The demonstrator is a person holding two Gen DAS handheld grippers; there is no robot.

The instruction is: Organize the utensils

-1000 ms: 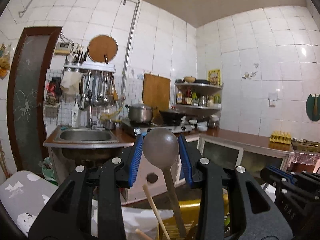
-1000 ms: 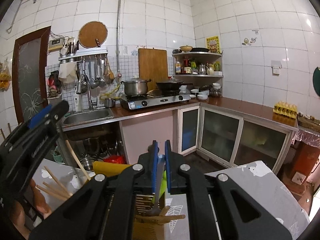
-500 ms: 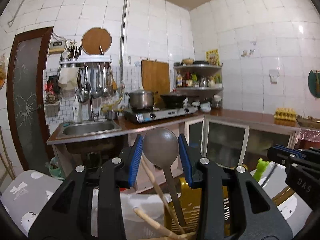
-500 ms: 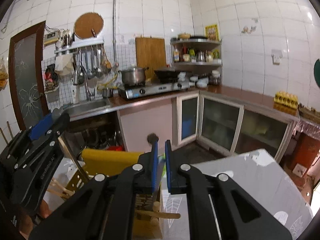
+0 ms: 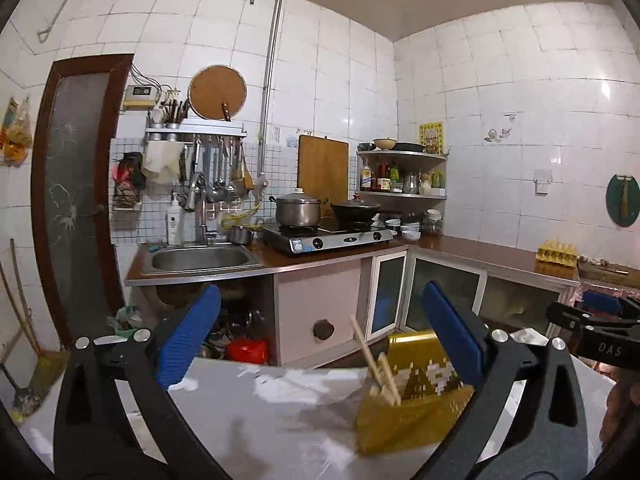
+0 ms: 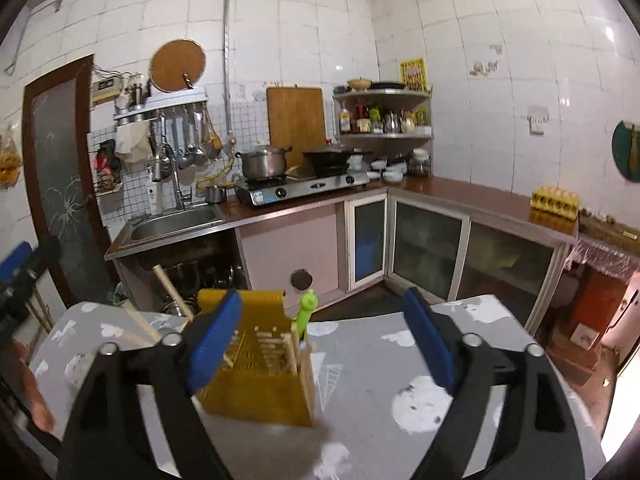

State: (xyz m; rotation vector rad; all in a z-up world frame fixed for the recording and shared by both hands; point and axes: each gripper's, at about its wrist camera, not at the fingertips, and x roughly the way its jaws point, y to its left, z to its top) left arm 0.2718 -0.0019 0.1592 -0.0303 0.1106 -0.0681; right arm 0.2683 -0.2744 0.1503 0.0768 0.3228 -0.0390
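Note:
A yellow slotted utensil holder [image 5: 416, 396] [image 6: 256, 376] stands on the grey patterned table [image 5: 260, 420] [image 6: 400, 360]. Wooden chopsticks [image 5: 374, 364] lean out of it, and in the right wrist view a wooden handle [image 6: 170, 290] and a green frog-topped utensil [image 6: 306, 308] stick up from it. My left gripper [image 5: 320, 332] is a little back from the holder, its jaws opening wide with nothing between them. My right gripper [image 6: 322, 342] is also opening and holds nothing; the holder shows behind its left pad. Each gripper shows at the edge of the other's view.
Behind the table runs an L-shaped kitchen counter [image 5: 480, 254] with a sink [image 5: 200, 258], a gas stove [image 5: 332, 236] bearing a pot and a wok, and an egg tray [image 5: 558, 250]. Glass-door cabinets stand below. A dark door [image 5: 76, 184] is at the left.
Both grippers have opened wide and drawn back from the holder. The grey spoon has left my left jaws and is out of view; the utensil has left my right jaws.

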